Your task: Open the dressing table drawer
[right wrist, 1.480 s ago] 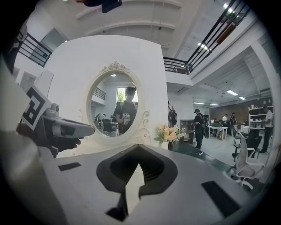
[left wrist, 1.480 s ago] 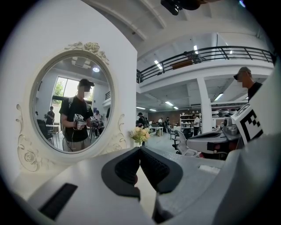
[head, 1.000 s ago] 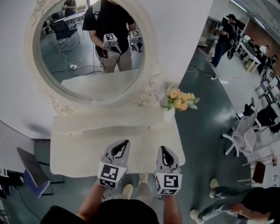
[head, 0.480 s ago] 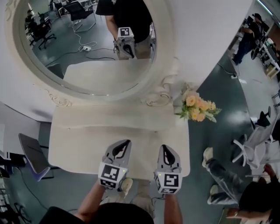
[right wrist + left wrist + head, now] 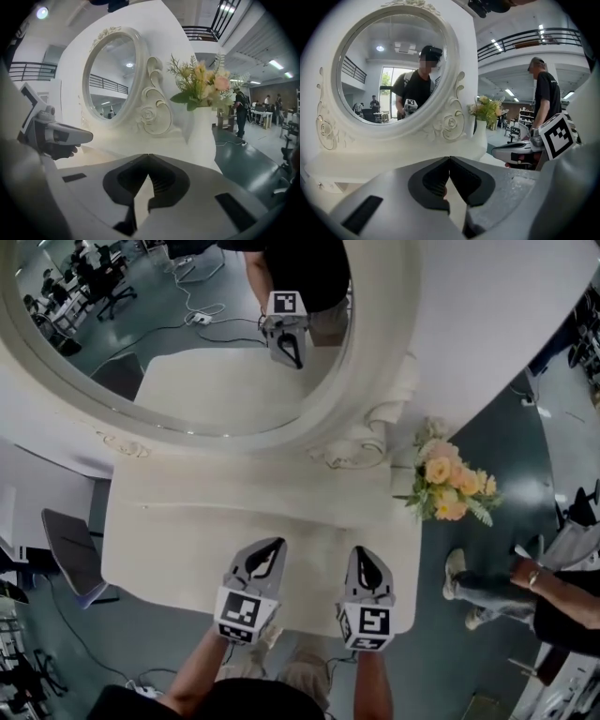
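Head view: left gripper [image 5: 273, 545] and right gripper [image 5: 362, 553] hang over the near edge of the worktop [image 5: 178, 540] of the dressing table [image 5: 141, 589], each with its fingers pressed together on nothing (their own views agree). The drawer front cannot be seen from above. Against a second ago, the table looms larger and the bunch of flowers [image 5: 450, 488] sits further right. Counted: two grippers, one bunch of flowers, one mirror [image 5: 187, 343], and one reflected gripper [image 5: 286, 329] where two showed.
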A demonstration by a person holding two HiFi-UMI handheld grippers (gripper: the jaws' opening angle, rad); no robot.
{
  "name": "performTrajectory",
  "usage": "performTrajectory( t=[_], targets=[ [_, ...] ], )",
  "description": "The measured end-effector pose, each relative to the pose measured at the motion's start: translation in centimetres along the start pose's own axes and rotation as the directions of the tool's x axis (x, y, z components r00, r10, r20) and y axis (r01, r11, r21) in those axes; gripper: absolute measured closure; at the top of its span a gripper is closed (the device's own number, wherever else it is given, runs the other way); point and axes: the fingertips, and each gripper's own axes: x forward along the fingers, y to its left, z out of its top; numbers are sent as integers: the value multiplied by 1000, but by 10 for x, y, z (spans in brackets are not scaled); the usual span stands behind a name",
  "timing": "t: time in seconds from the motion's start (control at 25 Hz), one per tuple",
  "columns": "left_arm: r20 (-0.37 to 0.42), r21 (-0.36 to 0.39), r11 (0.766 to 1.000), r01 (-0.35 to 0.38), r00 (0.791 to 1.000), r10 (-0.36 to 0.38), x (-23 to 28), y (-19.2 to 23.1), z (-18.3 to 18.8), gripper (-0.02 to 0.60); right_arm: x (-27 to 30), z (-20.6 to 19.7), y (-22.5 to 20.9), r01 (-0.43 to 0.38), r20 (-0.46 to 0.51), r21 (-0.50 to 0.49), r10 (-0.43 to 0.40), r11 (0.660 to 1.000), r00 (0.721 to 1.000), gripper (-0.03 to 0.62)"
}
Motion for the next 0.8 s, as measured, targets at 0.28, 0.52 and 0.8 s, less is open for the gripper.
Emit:
performTrajectory(
  t=[0.28, 0.52, 0.8],
  targets=[
    [-44, -51, 999, -18, 999, 15, 14, 7, -20, 578, 26, -24, -4, -19, -47, -3, 19, 1000, 999, 595],
    [-50, -57, 998, -28, 998, 25, 25, 12, -31, 578, 43, -36, -6, -19, -89, 8, 20, 1000, 996, 570],
    [-70, -69, 997, -38, 997, 33, 30, 15, -39, 578, 67, -53, -9, -3, -135, 36, 7, 999, 991, 460]
  ],
)
